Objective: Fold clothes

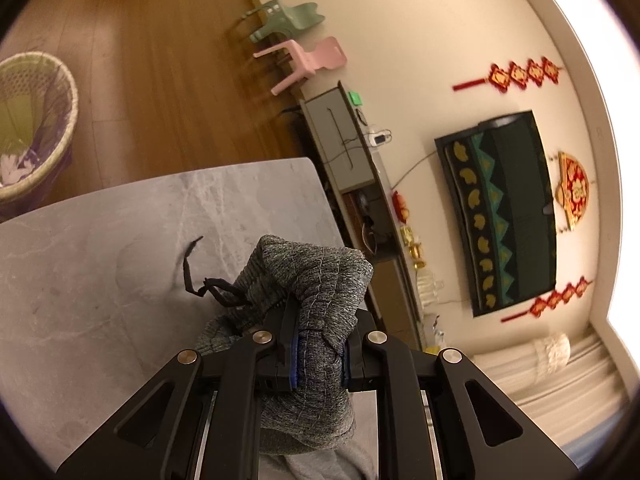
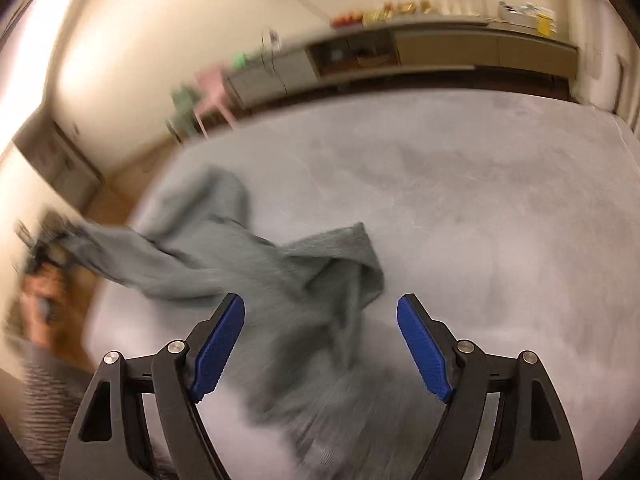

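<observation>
The right tongs (image 2: 320, 344) stand wide apart with nothing between their blue pads (image 2: 218, 354), above a rumpled grey garment (image 2: 256, 276) sprawled on the pale grey desk (image 2: 480, 208). One stretch of the cloth is pulled up toward the left edge, where a blurred hand (image 2: 42, 300) holds the left tongs (image 2: 44, 240) (too smeared to read their grip).

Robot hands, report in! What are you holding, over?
Left gripper shut on grey garment, lifted. Right gripper open, empty, above it. Garment trails across grey table. Nothing in the way.
</observation>
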Available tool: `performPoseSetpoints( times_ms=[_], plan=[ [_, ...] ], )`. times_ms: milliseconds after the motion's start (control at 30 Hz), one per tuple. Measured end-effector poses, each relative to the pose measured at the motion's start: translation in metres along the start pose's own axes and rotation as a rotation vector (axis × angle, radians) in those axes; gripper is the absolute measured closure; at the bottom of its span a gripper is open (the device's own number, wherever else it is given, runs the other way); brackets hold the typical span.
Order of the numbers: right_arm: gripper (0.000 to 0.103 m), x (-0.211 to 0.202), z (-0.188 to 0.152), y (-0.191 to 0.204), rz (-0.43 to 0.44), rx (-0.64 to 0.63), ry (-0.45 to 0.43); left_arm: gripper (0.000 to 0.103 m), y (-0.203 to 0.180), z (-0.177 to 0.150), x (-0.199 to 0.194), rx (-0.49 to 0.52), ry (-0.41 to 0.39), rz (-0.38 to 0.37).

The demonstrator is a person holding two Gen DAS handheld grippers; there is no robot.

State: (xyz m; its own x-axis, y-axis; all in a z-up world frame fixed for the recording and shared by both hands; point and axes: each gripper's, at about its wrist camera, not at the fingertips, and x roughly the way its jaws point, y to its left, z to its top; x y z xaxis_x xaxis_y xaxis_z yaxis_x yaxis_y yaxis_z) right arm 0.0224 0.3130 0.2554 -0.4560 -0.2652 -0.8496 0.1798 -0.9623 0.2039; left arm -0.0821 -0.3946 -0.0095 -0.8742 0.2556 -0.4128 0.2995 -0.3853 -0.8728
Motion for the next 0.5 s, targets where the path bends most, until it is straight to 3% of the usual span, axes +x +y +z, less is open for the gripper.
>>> performPoseSetpoints(
  times_ms=[33, 133, 267, 400, 500],
  plan=[
    [0.026, 0.02, 0.006, 0.004, -0.011, -0.023, 0.04, 0.089, -0.002, -0.001, 0.0, 0.012, 0.006, -0.005],
    [0.1, 0.039, 0.006, -0.004, -0.003, -0.089, 0.18, 0.089, -0.009, 0.001, -0.001, 0.051, 0.013, -0.032],
    [0.102, -0.045, 0.051, -0.011, -0.146, -0.173, -0.058, 0.089, -0.021, 0.002, -0.009, 0.1, 0.011, -0.065],
    [0.102, -0.143, 0.074, -0.033, -0.132, -0.124, -0.248, 0.089, -0.038, -0.001, -0.012, 0.146, 0.018, -0.073],
    [0.092, -0.216, 0.092, -0.048, -0.121, -0.086, -0.39, 0.088, -0.043, -0.01, -0.003, 0.149, 0.039, -0.048]
  ],
)
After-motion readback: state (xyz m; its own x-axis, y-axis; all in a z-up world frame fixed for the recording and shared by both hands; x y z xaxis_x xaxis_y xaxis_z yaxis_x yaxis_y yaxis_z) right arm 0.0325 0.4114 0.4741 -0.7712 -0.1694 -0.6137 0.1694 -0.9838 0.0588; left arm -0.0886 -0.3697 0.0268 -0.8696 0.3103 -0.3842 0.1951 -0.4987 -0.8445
